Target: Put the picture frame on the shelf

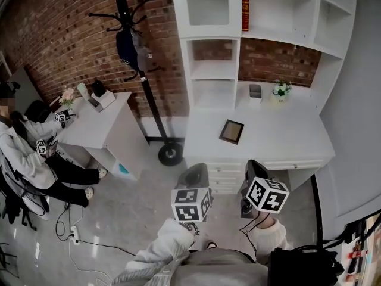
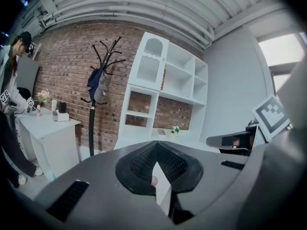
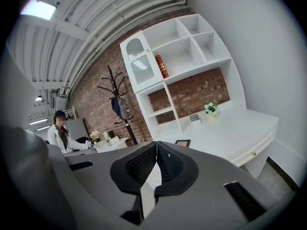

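Shelf unit: white, it rises along the far edge of the bench and is split into open compartments of several sizes.
Upper wide compartment: a red book stands upright at its left end, against the divider.
Recess under the upper shelves: a small pot of flowers and a small grey box sit on the bench top against the brick back, near each other but not touching.
Drawers: in the near face of the bench, pushed in – contents not visible.
Picture frame: dark-rimmed, it lies flat on the bench top toward the near left part, well apart from the pot and the box; it is not yet on any shelf.
Left claw: its own view shows the jaws pressed together with nothing between them. It is held low at the near side of the bench front, and the frame lies beyond it, slightly right, clear of contact.
Right claw: its jaws are closed on each other and hold nothing. The frame lies beyond it and to the left, apart from it; in the right gripper view the frame shows just past the jaw tips.
Coat stand: black, left of the shelf unit by the brick wall, with a dark bag hanging on it.
Second bench: far left – a person sits at it.
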Tool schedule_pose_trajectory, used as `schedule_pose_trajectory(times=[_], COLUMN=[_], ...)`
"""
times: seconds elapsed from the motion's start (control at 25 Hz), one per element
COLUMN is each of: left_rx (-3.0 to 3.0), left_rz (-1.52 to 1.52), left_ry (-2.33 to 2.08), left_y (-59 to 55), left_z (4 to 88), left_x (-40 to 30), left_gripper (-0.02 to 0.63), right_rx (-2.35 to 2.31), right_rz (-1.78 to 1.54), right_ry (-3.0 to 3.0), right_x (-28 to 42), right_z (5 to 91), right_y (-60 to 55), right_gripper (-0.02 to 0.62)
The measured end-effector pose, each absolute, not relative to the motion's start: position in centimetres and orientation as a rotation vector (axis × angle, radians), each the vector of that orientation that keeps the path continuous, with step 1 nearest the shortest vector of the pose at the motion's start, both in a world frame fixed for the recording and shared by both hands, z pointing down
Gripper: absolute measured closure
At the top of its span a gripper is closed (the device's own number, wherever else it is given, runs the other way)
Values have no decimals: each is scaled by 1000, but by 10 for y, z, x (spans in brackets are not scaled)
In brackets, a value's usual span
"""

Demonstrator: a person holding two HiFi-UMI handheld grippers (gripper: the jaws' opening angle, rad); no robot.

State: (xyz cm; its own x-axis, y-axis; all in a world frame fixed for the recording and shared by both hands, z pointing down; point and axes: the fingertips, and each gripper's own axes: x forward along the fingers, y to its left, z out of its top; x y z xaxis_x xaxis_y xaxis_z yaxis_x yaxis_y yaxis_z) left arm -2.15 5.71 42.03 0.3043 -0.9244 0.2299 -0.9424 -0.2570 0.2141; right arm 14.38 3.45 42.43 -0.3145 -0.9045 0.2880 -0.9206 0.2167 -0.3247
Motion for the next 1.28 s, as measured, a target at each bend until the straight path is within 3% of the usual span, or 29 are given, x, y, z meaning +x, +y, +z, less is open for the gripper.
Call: schedule_pose_trajectory(times=[0.68,1.28], left_rx=[2290,2348], left_rz=[130,96], left_ry=[-1607,-1530], left_y=[-18,-146], left_z=[441,437], left_x=[-5,-22], left_gripper=[598,598], right_rx=[1861,1906], right_rz=[782,731], right_ry=[-2332,-2275], right_x=[159,131], right_z=[460,453], right_y=[-25,-138], right_gripper=[571,571])
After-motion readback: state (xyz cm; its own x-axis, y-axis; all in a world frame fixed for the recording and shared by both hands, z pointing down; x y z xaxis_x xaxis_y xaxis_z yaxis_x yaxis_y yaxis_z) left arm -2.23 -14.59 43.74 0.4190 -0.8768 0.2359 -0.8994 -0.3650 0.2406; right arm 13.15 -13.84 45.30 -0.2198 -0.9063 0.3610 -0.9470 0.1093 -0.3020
